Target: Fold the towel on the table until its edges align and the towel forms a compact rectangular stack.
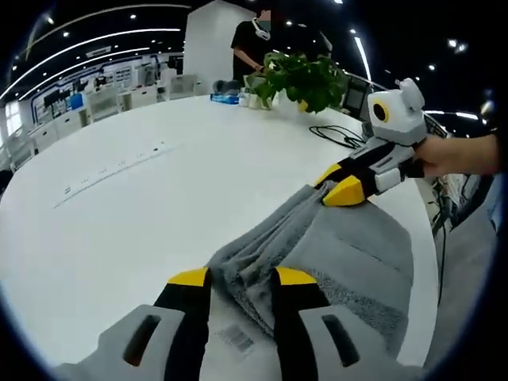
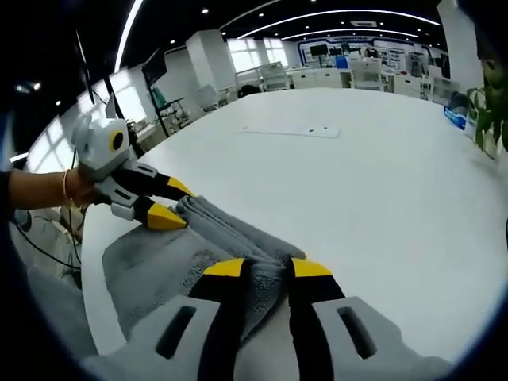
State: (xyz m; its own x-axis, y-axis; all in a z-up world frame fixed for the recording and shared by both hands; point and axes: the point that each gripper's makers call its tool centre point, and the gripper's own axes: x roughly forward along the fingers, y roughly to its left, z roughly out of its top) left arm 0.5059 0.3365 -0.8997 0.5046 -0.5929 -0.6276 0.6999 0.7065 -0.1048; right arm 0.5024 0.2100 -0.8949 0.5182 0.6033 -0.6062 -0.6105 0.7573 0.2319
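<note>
Together, the left gripper [image 1: 242,276] and right gripper [image 2: 259,267] each pinch one end of a bunched fold of grey towel [image 1: 349,254], jaws clamped on the cloth. A hand [image 1: 456,155] holds the right one low over the white table [image 1: 159,206], where the towel lies near its edge. A leafy plant [image 1: 305,79] stands beyond

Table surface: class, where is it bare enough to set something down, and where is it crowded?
Free: the wide white table beyond the grey towel. Crowded: around the plant, by the black cable, and the near edge, where the left gripper and right gripper clamp the towel.
</note>
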